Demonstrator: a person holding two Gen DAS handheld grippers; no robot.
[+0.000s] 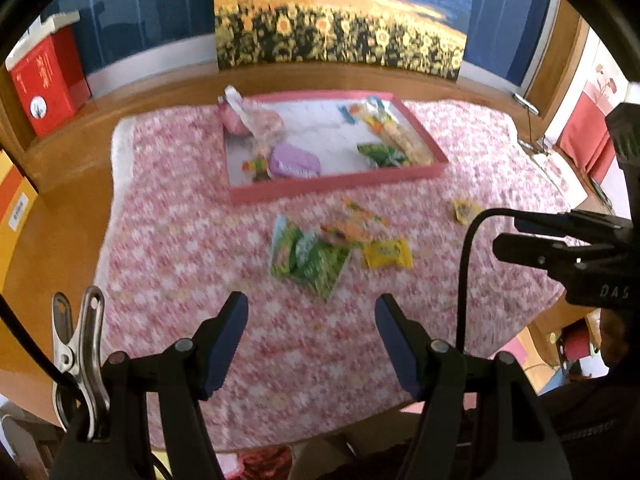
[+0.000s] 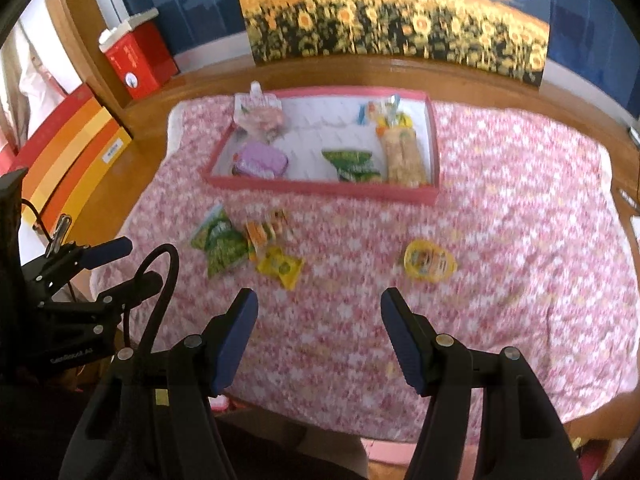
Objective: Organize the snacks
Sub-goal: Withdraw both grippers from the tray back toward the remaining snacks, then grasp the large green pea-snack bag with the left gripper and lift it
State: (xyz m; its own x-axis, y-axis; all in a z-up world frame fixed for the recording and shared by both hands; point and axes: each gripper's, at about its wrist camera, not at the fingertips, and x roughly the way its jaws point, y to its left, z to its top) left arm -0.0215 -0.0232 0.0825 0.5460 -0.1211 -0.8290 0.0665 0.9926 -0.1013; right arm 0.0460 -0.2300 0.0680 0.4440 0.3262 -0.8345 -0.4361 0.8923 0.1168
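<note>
Blue-padded fingers of my left gripper (image 1: 310,316) stand apart over the near edge of a pink floral cloth (image 1: 180,240), nothing between them. My right gripper (image 2: 318,312) hangs the same way beside it, jaws parted and empty (each rig shows at the edge of the other's view).

On the cloth, loose snacks lie in a small cluster: a green packet (image 1: 308,258), an orange-and-yellow packet (image 1: 348,232) touching its far corner, and a yellow packet (image 1: 388,254) just beside both. From the right wrist view the same 3 sit left of centre, the green packet (image 2: 220,242) nearest the left gripper. A yellow pouch (image 2: 428,260) lies well apart from them, ahead of my right gripper.

Beyond the cluster sits a shallow pink-rimmed tray (image 1: 332,186) with a white floor, already holding snacks. On its left side are a clear bag of pink sweets (image 1: 256,118) at the far corner and a lilac packet (image 1: 294,162) at the near one, with a small multicoloured item I cannot identify just beside it. On its right side are a green packet (image 1: 380,154) and a long pale snack bag (image 1: 404,136) along the right wall.

Behind the tray, a sunflower-field picture (image 1: 340,20) leans against a blue wall, and a red box (image 1: 44,80) stands at far left on the wooden table (image 1: 72,152).
</note>
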